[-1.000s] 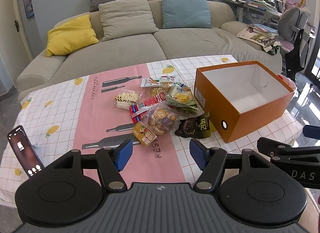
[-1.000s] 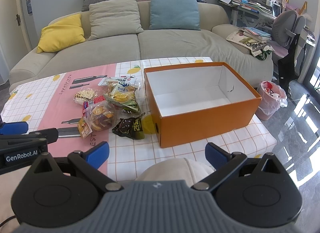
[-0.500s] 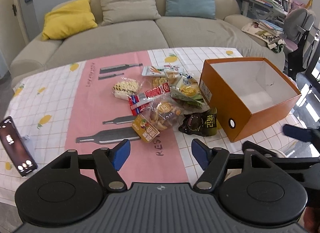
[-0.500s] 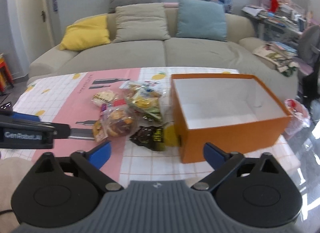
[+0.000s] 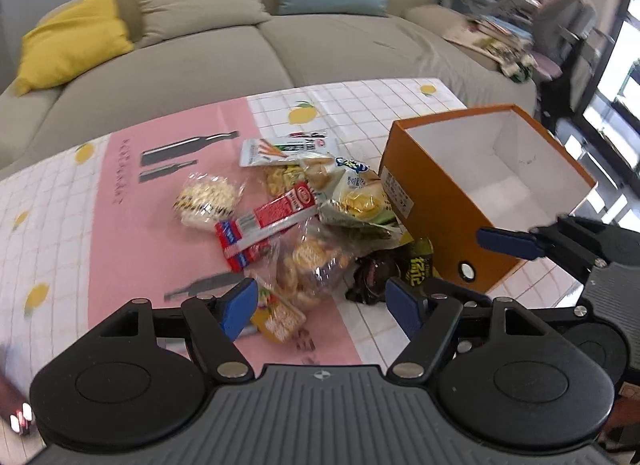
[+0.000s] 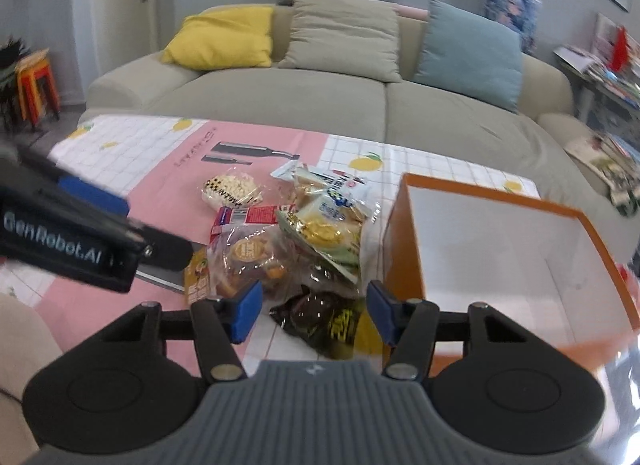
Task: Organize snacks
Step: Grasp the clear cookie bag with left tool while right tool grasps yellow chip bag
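Observation:
A pile of snack packets lies on the table left of an empty orange box [image 5: 436, 185], which also shows in the right wrist view [image 6: 404, 249]. The pile holds a clear bag of cookies [image 5: 312, 265], a dark packet with yellow print [image 6: 324, 321], a red and white packet [image 5: 268, 221], a green and yellow bag [image 5: 356, 201] and a small orange packet [image 5: 280, 317]. My left gripper [image 5: 320, 305] is open and empty just before the cookie bag. My right gripper [image 6: 314, 311] is open and empty, its jaws on either side of the dark packet.
The table wears a pink and white checked cloth [image 5: 120, 233]. A grey sofa [image 5: 208, 57] with yellow, beige and blue cushions stands behind it. A cluttered desk and chair [image 5: 560, 25] stand at the right. Red stools [image 6: 36, 85] stand at the far left.
Both grippers have moved forward and down toward the snack pile. The right gripper's jaws have narrowed and swung left over the dark packet. The left gripper now sits close to the cookie bag.

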The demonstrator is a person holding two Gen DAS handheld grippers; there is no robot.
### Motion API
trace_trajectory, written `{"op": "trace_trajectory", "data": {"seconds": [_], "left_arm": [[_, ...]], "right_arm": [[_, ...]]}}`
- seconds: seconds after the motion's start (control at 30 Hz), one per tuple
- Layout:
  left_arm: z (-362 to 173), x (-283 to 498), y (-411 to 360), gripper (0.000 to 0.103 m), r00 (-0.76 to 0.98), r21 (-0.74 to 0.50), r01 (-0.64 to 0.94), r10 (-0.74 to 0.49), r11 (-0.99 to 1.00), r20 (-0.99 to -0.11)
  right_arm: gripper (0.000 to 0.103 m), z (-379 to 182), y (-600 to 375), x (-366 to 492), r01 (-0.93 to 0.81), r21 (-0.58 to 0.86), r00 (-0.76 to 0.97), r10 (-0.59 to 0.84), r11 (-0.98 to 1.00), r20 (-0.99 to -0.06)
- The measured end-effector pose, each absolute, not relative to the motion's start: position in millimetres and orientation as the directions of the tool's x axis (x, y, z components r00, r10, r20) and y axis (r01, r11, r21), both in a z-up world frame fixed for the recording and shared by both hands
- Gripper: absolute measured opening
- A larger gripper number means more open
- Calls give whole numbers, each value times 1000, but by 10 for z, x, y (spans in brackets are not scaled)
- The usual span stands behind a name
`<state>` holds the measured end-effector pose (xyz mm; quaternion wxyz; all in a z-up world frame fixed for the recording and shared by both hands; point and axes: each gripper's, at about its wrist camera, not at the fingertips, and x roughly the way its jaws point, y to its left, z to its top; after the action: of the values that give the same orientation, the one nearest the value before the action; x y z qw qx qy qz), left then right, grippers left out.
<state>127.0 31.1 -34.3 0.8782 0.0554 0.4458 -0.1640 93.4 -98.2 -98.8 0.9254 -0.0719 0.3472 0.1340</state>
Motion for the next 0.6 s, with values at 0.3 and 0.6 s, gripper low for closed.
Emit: {"op": "trace_trajectory", "data": {"seconds": [0.3, 0.6], "left_arm": [[-822, 1772, 308, 85, 461, 8, 551, -296, 834, -836], [-1227, 2006, 310, 88, 386, 14, 684, -346, 729, -855]], "right_arm": [[47, -1368, -847, 1488, -415, -135, 677, 206, 900, -707], [59, -1621, -748, 1894, -457, -198, 679, 196, 867, -707]]}}
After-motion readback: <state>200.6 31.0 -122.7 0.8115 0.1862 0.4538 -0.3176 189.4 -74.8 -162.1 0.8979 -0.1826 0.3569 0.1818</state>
